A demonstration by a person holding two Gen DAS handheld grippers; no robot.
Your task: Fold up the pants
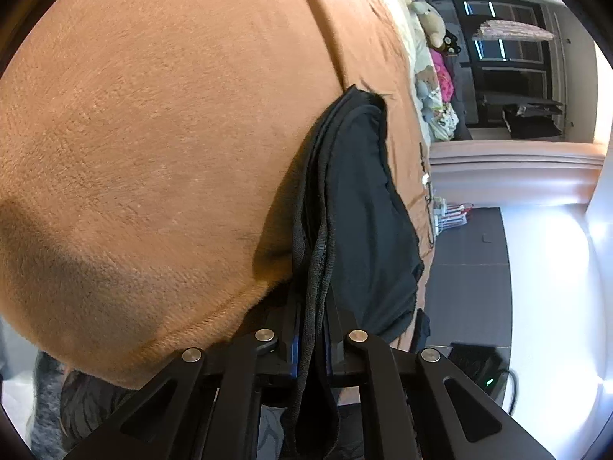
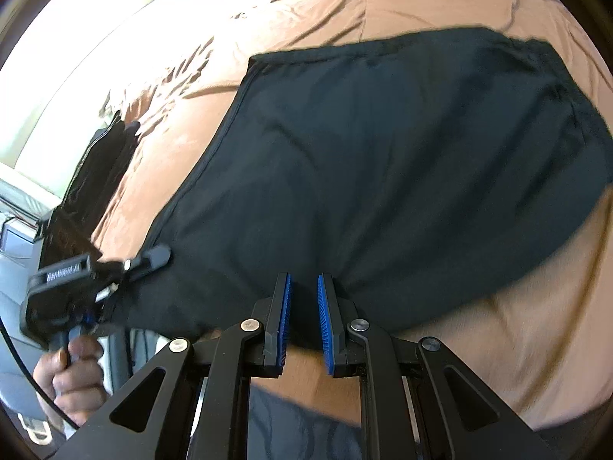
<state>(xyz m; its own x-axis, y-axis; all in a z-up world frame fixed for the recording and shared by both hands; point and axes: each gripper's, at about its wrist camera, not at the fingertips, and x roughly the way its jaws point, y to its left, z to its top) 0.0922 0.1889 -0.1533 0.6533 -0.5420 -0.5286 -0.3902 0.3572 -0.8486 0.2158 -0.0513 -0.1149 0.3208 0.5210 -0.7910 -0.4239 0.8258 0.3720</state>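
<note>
Dark navy pants (image 2: 383,161) lie folded on a brown blanket (image 2: 517,326) on a bed. My right gripper (image 2: 304,287) holds the near edge of the pants between its blue pads (image 2: 325,322), with a narrow gap between the jaws. My left gripper (image 1: 312,306) is shut on the pants' waistband edge (image 1: 314,268), which hangs down between the fingers; the rest of the pants (image 1: 364,191) stretches away from it. In the right wrist view the left gripper (image 2: 153,257) shows at the pants' left corner, held by a hand (image 2: 72,375).
The brown blanket (image 1: 153,134) fills most of the left wrist view. Stuffed toys and clothes (image 1: 433,76) lie at the bed's far end, by a dark window (image 1: 509,65). Another dark garment (image 2: 95,176) lies at the bed's left edge.
</note>
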